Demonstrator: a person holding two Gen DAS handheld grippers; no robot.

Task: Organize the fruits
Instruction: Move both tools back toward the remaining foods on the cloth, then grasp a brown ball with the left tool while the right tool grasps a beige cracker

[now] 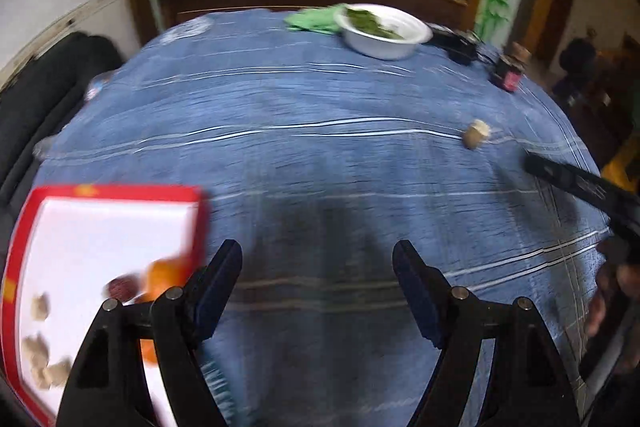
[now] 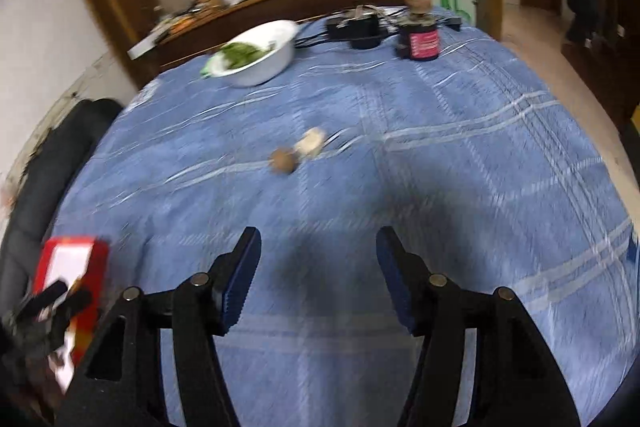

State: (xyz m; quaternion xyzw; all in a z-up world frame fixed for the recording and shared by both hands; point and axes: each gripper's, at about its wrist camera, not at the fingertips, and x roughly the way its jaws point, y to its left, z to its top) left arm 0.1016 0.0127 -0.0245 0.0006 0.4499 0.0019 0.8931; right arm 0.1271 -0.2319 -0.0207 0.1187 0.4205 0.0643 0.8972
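A red-rimmed white tray (image 1: 120, 193) lies at the lower left on the blue cloth. In it are an orange fruit (image 1: 162, 277), a dark red fruit (image 1: 120, 287) and several small tan fruits (image 1: 40, 307). My left gripper (image 1: 318, 259) is open and empty, just right of the tray. One tan fruit (image 1: 476, 134) lies loose at the right. In the right wrist view a brown round fruit (image 2: 285, 159) and a pale piece (image 2: 310, 143) lie mid-table, ahead of my open, empty right gripper (image 2: 318, 247). The tray (image 2: 94, 247) shows at the far left.
A white bowl of green leaves (image 1: 384, 35) (image 2: 260, 55) stands at the back, with a green cloth (image 1: 314, 19) beside it. A dark jar with a red label (image 2: 418, 35) (image 1: 510, 69) and black devices with cables (image 2: 356, 29) sit at the back right. A dark sofa (image 1: 40, 99) is left.
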